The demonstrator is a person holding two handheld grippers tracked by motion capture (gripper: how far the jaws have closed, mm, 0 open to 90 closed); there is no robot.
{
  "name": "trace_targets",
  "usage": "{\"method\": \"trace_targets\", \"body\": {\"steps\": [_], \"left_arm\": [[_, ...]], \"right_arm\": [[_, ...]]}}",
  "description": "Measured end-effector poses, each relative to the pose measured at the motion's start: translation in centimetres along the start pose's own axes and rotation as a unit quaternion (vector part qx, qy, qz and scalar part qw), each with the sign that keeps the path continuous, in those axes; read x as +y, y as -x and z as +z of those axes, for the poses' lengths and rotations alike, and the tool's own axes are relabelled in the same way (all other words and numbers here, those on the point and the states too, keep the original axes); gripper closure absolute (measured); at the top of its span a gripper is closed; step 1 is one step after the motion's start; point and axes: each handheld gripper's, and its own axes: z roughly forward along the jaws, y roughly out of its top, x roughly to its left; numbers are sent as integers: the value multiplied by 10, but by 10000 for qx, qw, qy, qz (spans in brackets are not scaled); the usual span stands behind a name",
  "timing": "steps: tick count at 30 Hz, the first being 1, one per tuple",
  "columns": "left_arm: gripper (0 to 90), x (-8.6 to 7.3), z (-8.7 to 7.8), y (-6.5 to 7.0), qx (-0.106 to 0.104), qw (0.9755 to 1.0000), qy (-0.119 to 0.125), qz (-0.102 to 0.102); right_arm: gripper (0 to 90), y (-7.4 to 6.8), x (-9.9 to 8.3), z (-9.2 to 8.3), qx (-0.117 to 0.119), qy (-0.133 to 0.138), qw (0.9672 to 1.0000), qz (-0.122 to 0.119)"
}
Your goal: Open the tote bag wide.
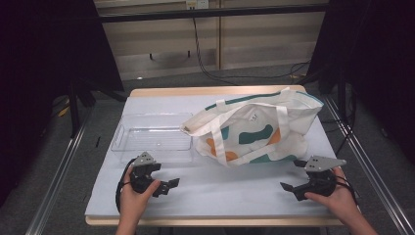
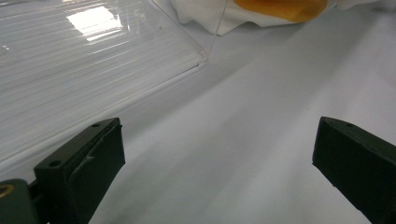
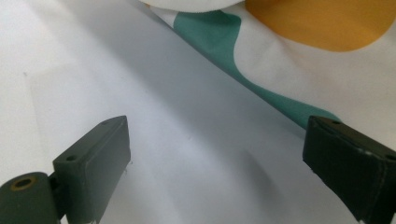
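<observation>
Clear tray (image 1: 151, 133) beside tote bag (image 1: 254, 128); grippers apart.

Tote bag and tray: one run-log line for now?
left gripper: open, empty | right gripper: open, empty | tote bag: lying beside clear tray, untouched

No legible text, label, brand or number. The tote bag (image 1: 254, 129) carries a small dark mark near its top edge, too small to read; its teal and orange shapes are pattern, not lettering.
</observation>
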Motion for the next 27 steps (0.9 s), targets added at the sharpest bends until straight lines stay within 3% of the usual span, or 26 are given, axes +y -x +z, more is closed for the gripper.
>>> {"method": "trace_targets", "body": {"steps": [11, 27], "left_arm": [[23, 3, 0, 2, -86, 9999, -42, 50], [23, 23, -3, 10, -332, 9990, -162, 250]], "right_arm": [[72, 1, 1, 0, 28, 24, 10000, -6], [95, -1, 4, -15, 65, 184, 9998, 32]]}}
